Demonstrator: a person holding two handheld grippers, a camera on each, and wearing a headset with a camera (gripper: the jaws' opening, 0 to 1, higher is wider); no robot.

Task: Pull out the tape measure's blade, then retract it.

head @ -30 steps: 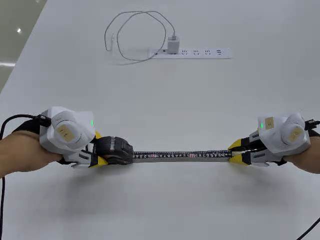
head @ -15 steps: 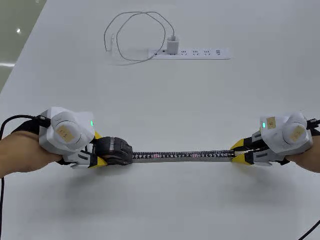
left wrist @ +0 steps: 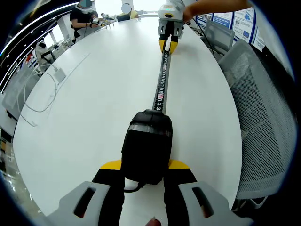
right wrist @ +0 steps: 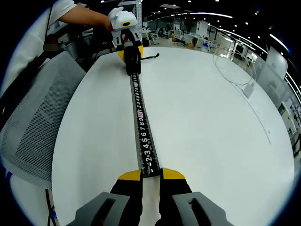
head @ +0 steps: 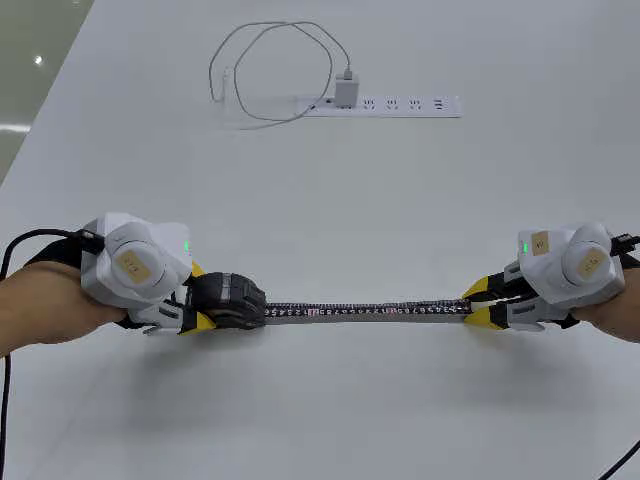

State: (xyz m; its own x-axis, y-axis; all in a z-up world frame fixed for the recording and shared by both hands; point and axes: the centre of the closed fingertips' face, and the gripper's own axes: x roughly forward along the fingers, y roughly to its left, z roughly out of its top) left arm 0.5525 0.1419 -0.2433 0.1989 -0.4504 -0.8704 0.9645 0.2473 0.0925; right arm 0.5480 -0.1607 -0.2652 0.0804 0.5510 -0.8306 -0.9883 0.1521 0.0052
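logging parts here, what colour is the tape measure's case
Black; the tape measure case shows best in the left gripper view.

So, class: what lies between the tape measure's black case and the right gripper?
The pulled-out blade spans that stretch from case to right gripper, over bare table; the head view shows it.

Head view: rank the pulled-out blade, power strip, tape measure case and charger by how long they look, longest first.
1. blade
2. power strip, though it lies farther from the camera
3. tape measure case
4. charger, smallest, also far from the camera
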